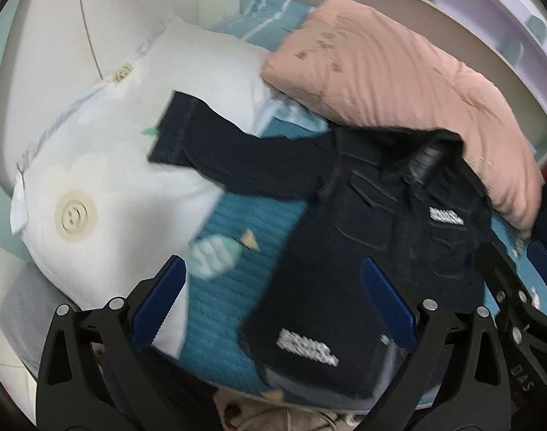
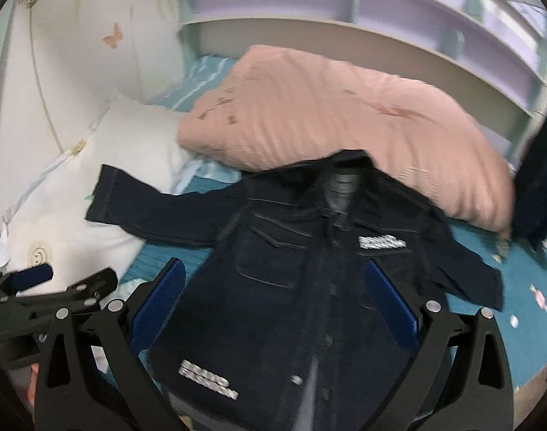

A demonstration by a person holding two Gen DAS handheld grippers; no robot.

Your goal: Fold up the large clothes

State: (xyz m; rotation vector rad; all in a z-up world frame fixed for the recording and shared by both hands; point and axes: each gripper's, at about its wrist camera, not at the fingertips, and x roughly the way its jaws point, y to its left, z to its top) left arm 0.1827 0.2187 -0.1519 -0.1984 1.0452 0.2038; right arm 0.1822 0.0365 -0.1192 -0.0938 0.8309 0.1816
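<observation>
Teal quilted bedding [image 2: 517,327] covers a bed set against a lilac shelf unit [image 2: 381,7], and the dark denim jacket [image 2: 309,287] lies on it front up. Going left to right: a white pillow [image 2: 75,212] carries the jacket's outstretched sleeve [image 2: 137,204]; then comes the buttoned body with its chest pockets and white lettering; the other sleeve [image 2: 478,280] lies shorter, angled out on the teal cover. A pink folded quilt [image 2: 345,107] sits just behind the collar [image 2: 345,168].

Folding looks barely begun: the jacket is spread flat, no panel or sleeve turned in yet. Its long axis runs from the near hem away to the collar.

The left gripper [image 1: 273,305] hovers with jaws spread, holding nothing; the right gripper [image 2: 273,305] is likewise wide apart over the hem.
</observation>
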